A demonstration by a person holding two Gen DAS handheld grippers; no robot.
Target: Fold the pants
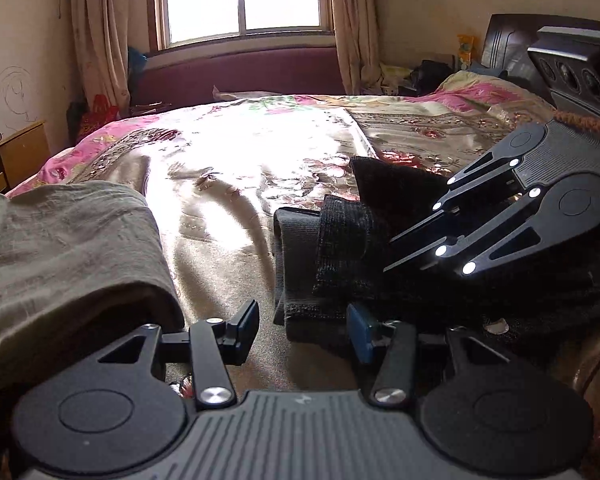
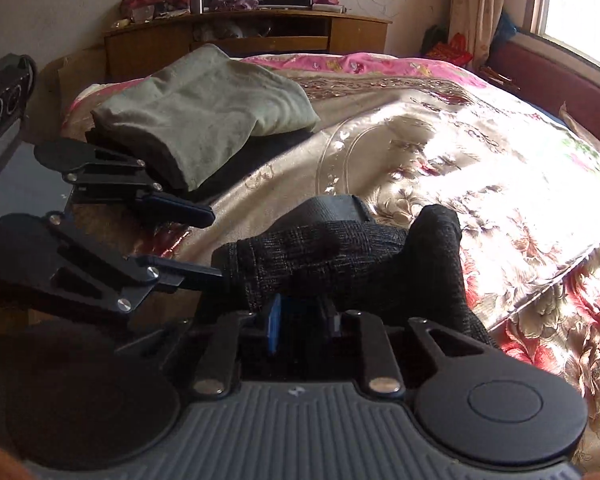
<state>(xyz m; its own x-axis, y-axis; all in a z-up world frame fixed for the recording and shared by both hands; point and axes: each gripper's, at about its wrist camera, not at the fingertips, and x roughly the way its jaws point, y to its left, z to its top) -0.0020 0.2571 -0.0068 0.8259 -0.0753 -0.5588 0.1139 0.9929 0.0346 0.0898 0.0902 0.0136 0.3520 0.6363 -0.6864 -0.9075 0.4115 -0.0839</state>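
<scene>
Pants, dark and bunched, lie on the bed near its front edge, and both grippers work on them. Right gripper is pinching the dark cloth and lifts it into a hump, probably so one part can go over another. Left gripper has its fingers spread wide, one finger touching the grey waistband, the other over the bedcover. It looks ready to grab that edge. Both grippers sit low and point across the bed, the right one coming in from the side at a slant. A green folded cloth lies near the bed's far corner, apart from the pants.
</scene>
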